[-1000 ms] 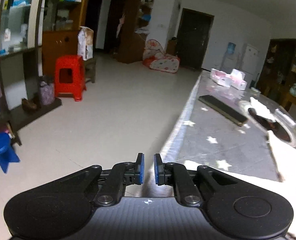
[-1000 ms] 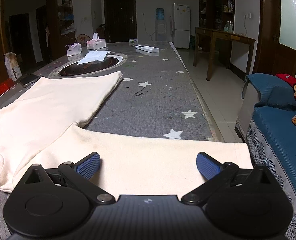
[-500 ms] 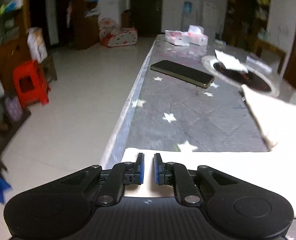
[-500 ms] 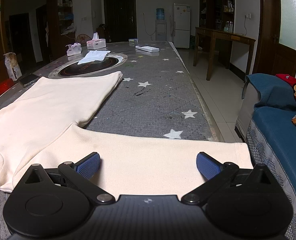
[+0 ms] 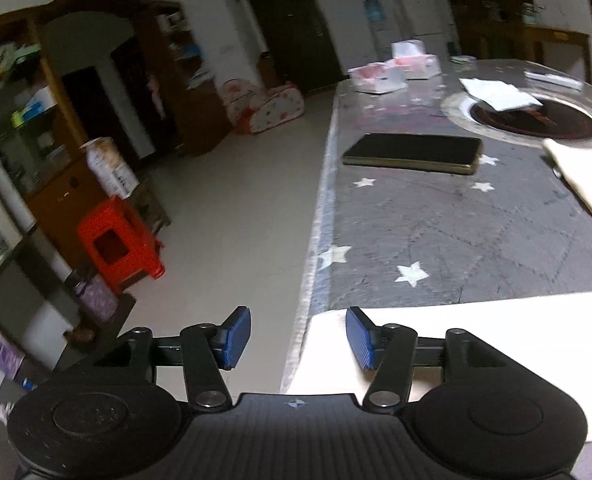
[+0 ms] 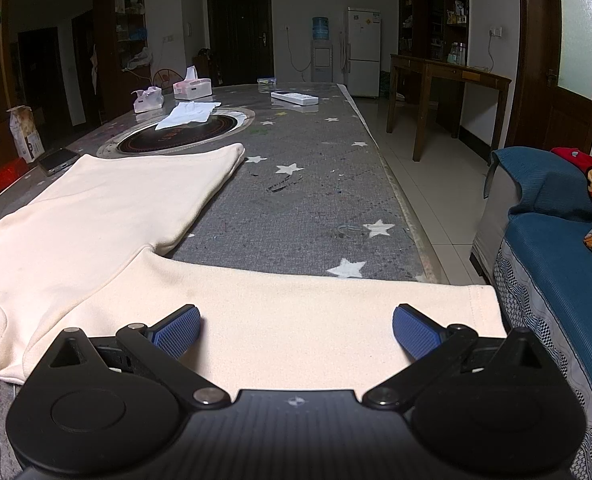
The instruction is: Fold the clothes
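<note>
With my left fingers (image 5: 298, 338) opening at the shirt's (image 6: 96, 216) near-left corner and my right fingers (image 6: 296, 330) spread empty over it, I judged gripping came next.

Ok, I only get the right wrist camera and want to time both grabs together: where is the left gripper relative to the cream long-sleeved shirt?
Observer: The left gripper is at the end of the cream long-sleeved shirt's other sleeve. Its jaws are opening, and the cuff corner shows between them, not pinched.
Operator: Is that sleeve fully on the table?
Observer: Its end reaches the edge of the grey star-patterned table. The gripper's outer finger shows over the floor.
Operator: Anything close to it?
Observer: Only a flat black phone farther along that edge, well apart from the sleeve.
</note>
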Demonstrator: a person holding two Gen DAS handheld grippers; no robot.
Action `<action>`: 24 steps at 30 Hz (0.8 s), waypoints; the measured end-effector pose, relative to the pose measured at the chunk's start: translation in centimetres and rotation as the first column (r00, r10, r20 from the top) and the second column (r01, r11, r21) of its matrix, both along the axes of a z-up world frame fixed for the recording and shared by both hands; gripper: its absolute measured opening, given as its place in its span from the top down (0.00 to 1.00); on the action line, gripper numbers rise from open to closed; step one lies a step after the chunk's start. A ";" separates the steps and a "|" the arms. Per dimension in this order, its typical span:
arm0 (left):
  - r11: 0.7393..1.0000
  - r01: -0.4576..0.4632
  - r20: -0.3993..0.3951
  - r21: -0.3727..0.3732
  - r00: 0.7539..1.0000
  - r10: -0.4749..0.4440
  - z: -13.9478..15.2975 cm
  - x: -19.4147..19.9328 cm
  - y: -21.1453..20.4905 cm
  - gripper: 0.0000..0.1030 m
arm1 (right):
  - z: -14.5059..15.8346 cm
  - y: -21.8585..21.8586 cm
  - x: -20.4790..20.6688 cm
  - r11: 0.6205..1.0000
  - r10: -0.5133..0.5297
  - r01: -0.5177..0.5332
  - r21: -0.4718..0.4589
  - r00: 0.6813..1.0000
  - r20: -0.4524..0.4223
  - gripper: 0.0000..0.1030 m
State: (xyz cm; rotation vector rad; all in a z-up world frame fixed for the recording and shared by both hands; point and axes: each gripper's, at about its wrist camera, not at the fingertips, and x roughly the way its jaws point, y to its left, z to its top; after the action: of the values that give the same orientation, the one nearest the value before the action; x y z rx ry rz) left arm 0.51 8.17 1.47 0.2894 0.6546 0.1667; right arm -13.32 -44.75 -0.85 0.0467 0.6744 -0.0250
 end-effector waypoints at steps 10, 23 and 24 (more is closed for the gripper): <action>0.952 0.195 0.024 -0.238 0.980 -0.195 1.2 -5.8 -6.2 0.46 | 0.0 0.0 0.0 1.000 0.000 0.000 0.000 1.000 0.000 0.00; 0.975 0.085 -0.048 -0.204 0.994 -0.096 -0.1 -8.5 -3.6 0.45 | 0.0 0.0 0.1 1.000 0.000 0.000 -0.004 1.000 -0.002 0.00; 0.977 0.080 -0.049 -0.199 0.995 -0.091 0.1 -8.6 -3.6 0.45 | 0.0 0.0 0.1 1.000 0.000 0.000 -0.006 1.000 -0.003 0.00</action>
State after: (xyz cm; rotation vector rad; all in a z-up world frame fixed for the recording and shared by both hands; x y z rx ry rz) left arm -8.11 4.53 1.54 0.1321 0.7089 0.0104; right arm -13.24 -44.72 -0.82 0.0409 0.6778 -0.0270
